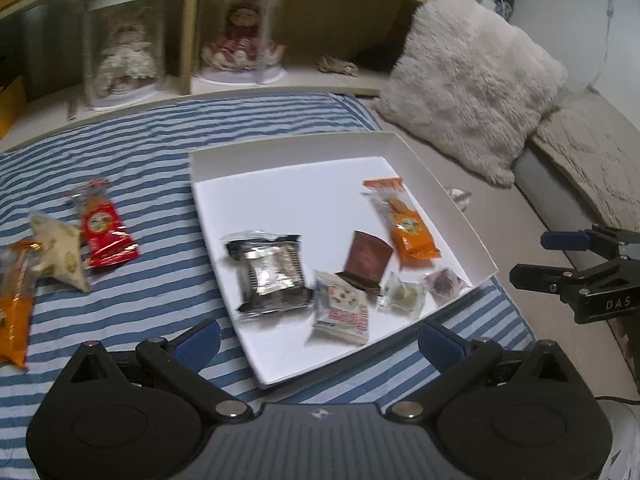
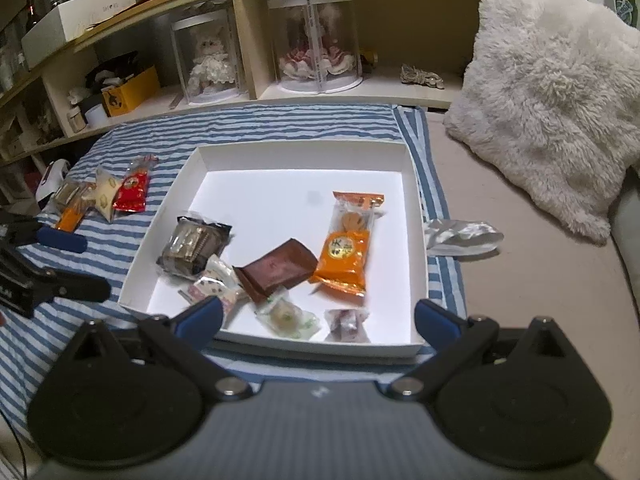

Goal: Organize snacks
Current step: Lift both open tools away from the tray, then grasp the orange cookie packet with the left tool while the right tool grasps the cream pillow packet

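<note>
A white shallow box [image 1: 256,148] [image 2: 304,147] lies on a blue striped cloth. In it lie a black packet [image 1: 270,276] [image 2: 194,248], a brown packet [image 1: 366,260] [image 2: 276,270], an orange packet [image 1: 404,222] [image 2: 350,248] and small wrapped sweets [image 1: 342,312] [image 2: 288,318]. Left of the box on the cloth lie a red packet [image 1: 105,228] [image 2: 134,188], a cream pouch [image 1: 62,252] [image 2: 105,196] and an orange packet [image 1: 14,300] [image 2: 72,212]. My left gripper [image 1: 318,340] is open and empty at the box's near edge. My right gripper [image 2: 318,320] is open and empty over the near rim.
A fluffy white pillow [image 1: 472,88] [image 2: 552,92] leans at the right. A crumpled silver wrapper [image 2: 460,236] lies right of the box. A shelf [image 2: 320,92] with dolls in clear cases runs behind the bed.
</note>
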